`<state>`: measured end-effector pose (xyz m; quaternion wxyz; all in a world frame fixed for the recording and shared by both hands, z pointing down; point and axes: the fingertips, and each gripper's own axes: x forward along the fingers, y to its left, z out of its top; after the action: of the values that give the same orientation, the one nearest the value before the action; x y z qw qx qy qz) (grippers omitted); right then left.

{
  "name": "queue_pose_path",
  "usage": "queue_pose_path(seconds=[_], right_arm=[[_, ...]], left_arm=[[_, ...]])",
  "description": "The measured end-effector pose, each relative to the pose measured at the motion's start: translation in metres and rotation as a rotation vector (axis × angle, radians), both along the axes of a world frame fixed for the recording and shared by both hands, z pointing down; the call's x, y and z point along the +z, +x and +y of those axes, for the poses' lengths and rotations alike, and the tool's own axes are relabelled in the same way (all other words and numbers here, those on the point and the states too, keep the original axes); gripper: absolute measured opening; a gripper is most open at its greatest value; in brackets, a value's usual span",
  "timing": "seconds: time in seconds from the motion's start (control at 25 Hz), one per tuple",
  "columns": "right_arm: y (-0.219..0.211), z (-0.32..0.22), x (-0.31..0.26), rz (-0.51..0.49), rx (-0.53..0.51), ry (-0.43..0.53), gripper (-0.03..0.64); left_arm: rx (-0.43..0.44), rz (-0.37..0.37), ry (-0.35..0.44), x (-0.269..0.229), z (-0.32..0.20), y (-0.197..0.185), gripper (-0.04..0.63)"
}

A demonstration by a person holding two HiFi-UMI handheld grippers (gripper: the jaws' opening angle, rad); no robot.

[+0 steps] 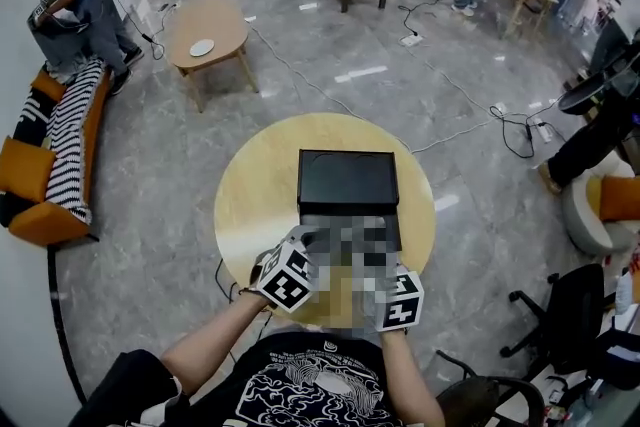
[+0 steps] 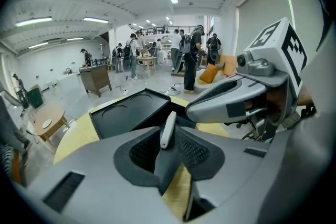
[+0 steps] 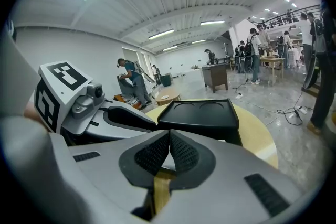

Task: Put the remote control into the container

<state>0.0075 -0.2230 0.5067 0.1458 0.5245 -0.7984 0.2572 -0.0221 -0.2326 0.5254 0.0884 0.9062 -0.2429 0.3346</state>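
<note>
A slim white remote control (image 2: 169,122) stands upright between the pads of my left gripper (image 2: 168,134), which is shut on it just in front of the black container (image 2: 126,115). The container (image 1: 347,183) rests at the middle of the round yellow table (image 1: 250,205), and its top shows two round recesses. My right gripper (image 3: 169,134) is shut, its pads meeting with nothing visible between them. It hovers beside the left one at the near side of the container (image 3: 202,113). In the head view a mosaic patch covers both sets of jaws.
The table edge (image 3: 265,139) drops to a grey floor. A cable (image 1: 470,120) runs across the floor beyond it. A black office chair (image 1: 570,325) stands at the right. A small wooden table (image 1: 205,35) and an orange sofa (image 1: 45,175) are at the left. Several people work farther back.
</note>
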Motion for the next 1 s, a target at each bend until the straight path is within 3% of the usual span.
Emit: queue_pose_path(seconds=[0.2,0.48,1.0], right_arm=[[-0.010,0.004,-0.008,0.012,0.030,0.011,0.023],[-0.018,0.012,-0.014,0.027,0.048,0.031,0.023],[-0.026,0.023,-0.028,0.044,0.027,0.075,0.023]], left_arm=[[-0.010,0.056,0.035,-0.018,0.001,-0.006,0.060],[-0.042,0.143,0.021,-0.032,0.009,-0.008,0.038],[-0.102,0.194,-0.003,-0.043,0.019,-0.015,0.018]])
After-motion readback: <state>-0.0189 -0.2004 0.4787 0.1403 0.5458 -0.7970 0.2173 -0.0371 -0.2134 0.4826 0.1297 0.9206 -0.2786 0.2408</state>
